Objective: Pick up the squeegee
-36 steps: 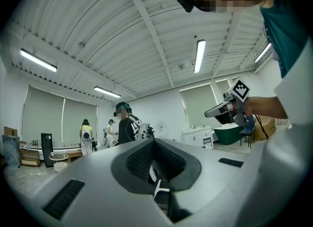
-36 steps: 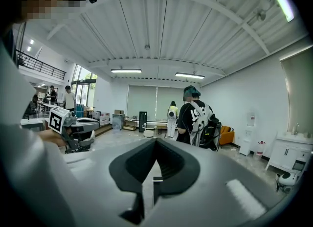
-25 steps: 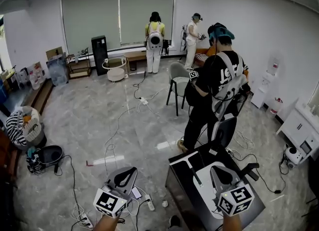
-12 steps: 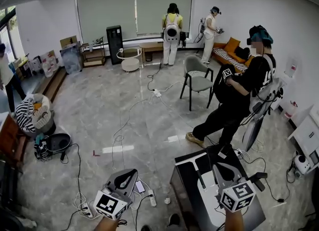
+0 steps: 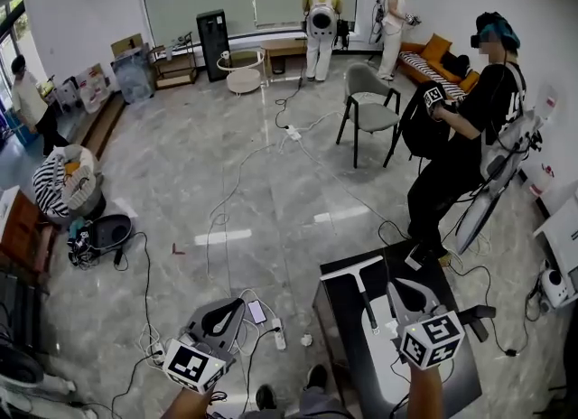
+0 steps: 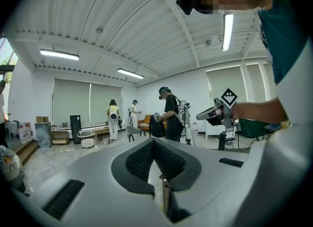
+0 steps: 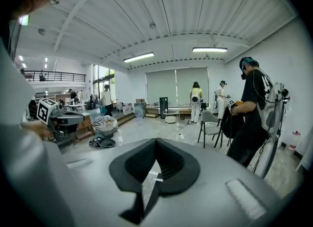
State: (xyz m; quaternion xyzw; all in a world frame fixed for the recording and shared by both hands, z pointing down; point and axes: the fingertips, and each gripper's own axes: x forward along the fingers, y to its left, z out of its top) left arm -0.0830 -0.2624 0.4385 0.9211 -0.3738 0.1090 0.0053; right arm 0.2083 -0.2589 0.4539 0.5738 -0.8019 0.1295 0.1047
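The squeegee (image 5: 353, 269) lies on the black table (image 5: 339, 331) in the head view, its white blade bar at the far end and its dark handle running toward me. My right gripper (image 5: 404, 286) hovers over the table just right of the handle, jaws shut and empty. My left gripper (image 5: 222, 314) hangs over the floor left of the table, its tips together with nothing between them. Neither gripper view shows the squeegee. The left gripper view catches the right gripper (image 6: 199, 117) held out at the right.
A white board (image 5: 386, 365) lies on the table below the right gripper. Cables and a power strip (image 5: 278, 334) trail over the floor. A person in black (image 5: 470, 137) stands beyond the table, near a grey chair (image 5: 372, 115). Bags and a basket (image 5: 68, 182) sit at the left.
Both grippers have come down, and the right one now sits closer beside the squeegee handle. The view has tipped downward. The person in black has moved off to the right.
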